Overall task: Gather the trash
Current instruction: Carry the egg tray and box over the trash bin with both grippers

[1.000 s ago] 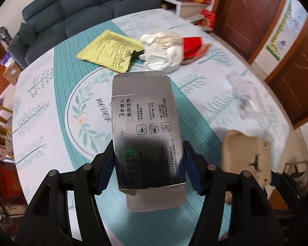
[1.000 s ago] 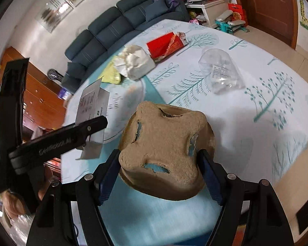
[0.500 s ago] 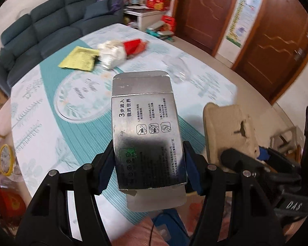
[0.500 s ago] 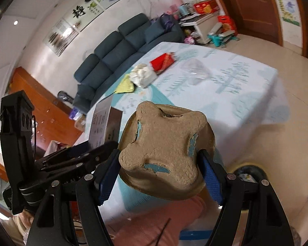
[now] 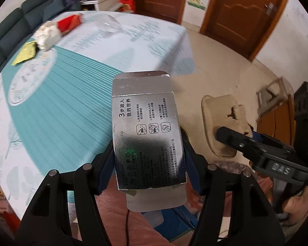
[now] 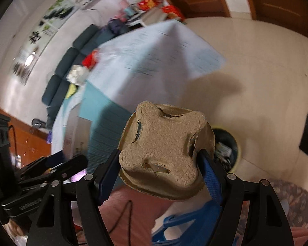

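A person is carrying two pieces of rubbish off the table (image 5: pixel 51 106) toward a yellow-rimmed waste bin (image 6: pixel 229 147) standing on the floor. The right gripper (image 6: pixel 160 174) is clamping a brown pulp tray (image 6: pixel 164 149) across its width, and the bin is showing just beyond and to the right of that tray, partly hidden behind it, so the right hand is looking nearer to the drop. The left gripper (image 5: pixel 147 164) is squeezing a silver carton (image 5: pixel 147 135) by its long sides, its long axis running straight out from the jaws, away from the bin's side. More litter, a crumpled white wad (image 5: pixel 47 35) and a red packet (image 5: pixel 68 23), is lying far across the table from the bin.
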`<state>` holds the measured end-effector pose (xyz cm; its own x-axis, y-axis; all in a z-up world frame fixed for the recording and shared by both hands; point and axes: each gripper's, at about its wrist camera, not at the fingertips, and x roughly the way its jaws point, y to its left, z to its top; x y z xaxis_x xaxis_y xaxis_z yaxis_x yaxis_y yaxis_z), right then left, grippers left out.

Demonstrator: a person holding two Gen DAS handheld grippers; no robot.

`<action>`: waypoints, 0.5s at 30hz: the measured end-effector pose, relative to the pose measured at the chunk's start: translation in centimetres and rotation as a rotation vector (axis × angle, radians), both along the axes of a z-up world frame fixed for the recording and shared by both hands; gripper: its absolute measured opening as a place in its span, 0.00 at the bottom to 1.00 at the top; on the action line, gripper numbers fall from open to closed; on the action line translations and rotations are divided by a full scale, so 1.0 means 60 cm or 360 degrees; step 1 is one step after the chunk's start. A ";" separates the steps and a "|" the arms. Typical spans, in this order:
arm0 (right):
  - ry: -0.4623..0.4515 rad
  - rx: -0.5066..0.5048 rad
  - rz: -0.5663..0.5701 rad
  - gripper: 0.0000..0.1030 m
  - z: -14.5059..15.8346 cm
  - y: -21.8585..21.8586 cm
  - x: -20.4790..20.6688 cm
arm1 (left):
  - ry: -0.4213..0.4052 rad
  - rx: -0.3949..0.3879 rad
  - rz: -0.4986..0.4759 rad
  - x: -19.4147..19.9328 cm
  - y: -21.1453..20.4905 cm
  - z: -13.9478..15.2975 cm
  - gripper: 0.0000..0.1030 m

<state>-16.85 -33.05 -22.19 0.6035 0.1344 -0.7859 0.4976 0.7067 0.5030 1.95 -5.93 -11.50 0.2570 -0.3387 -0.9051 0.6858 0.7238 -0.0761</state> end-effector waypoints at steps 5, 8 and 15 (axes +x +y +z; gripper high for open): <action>0.0101 0.0083 -0.0092 0.73 -0.080 -0.041 -0.035 | 0.0045 0.0064 -0.0083 -0.030 -0.051 -0.052 0.57; 0.0165 0.0034 -0.0122 0.73 -0.113 -0.063 -0.041 | 0.0049 0.0109 -0.0128 -0.040 -0.077 -0.087 0.57; 0.0343 0.0018 -0.0170 0.73 -0.212 -0.101 -0.008 | 0.0102 0.0197 -0.0168 -0.043 -0.144 -0.180 0.57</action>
